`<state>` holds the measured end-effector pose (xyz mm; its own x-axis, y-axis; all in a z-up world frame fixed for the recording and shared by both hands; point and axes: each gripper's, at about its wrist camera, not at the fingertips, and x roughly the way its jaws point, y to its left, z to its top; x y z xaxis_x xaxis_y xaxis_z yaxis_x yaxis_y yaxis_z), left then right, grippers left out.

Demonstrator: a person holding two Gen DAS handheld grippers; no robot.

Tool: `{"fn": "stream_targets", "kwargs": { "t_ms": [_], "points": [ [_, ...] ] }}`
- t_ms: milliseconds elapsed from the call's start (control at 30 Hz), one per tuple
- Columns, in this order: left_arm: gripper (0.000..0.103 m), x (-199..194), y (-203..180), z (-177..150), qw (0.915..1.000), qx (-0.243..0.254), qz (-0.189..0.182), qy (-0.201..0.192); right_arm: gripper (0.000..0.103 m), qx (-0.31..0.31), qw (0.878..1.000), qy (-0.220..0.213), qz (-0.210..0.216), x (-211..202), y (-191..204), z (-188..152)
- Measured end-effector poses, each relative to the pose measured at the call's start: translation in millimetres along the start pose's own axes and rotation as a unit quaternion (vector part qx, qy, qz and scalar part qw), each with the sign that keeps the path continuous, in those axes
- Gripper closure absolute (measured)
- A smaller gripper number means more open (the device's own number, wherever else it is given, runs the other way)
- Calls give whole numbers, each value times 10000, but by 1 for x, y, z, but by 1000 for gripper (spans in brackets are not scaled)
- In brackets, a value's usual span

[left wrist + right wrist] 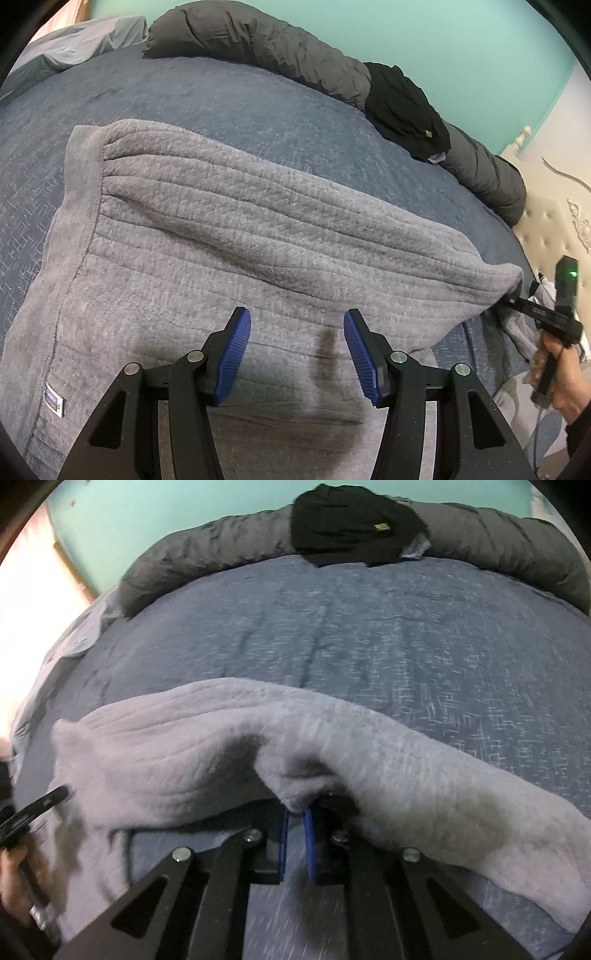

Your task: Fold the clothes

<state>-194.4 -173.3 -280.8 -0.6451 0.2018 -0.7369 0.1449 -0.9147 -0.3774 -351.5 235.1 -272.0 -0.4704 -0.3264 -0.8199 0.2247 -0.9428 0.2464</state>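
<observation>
- Left wrist view: the grey fleece garment (229, 236) lay spread on the blue bedspread (258, 99), with its hemmed edge and a small sewn label (54, 400) toward the left.
- The left gripper (297, 356) hovered over the near part of the fleece with its blue pads well apart and nothing between them.
- At the far right, the garment's corner was drawn to a point where the right gripper (511, 301) pinched it, the person's hand (557, 373) on the handle.
- The cloth looked thick, soft and limp; it would likely sag and drape rather than hold a crease, so a hold at a corner or the stitched hem seemed safest.
- Right wrist view: the right gripper (295, 814) had its jaws closed on a tuck of the fleece (192, 746), which lifted in a ridge and fell away to both sides.
- The left gripper's tip (55, 795) showed just beside the cloth's left end.
- Beyond the garment the bedspread (369, 627) lay open, giving room to carry a fold forward; a rolled dark duvet (177, 557) and a black garment (351, 520) bounded the far edge, well apart from the work.
</observation>
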Motion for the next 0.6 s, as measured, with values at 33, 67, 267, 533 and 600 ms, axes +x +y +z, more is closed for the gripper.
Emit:
{"fn": "stream_targets", "kwargs": {
  "t_ms": [33,67,267,533,600],
  "points": [
    [46,-5,3,-2,10000,10,0,-12,96,-42,9999,115,97,-4,2,-2],
    [46,-6,3,-2,10000,11,2,-22,96,-69,9995,214,212,-11,3,-4],
    [46,-2,2,5,10000,-12,1,-74,96,-102,9927,1063,553,-14,3,-36],
    [46,-2,1,2,10000,46,18,-63,92,128,9890,1312,673,0,-2,-66],
    [46,0,-2,3,10000,38,38,-68,90,119,9915,1077,722,-14,-7,-62]
  ]
}}
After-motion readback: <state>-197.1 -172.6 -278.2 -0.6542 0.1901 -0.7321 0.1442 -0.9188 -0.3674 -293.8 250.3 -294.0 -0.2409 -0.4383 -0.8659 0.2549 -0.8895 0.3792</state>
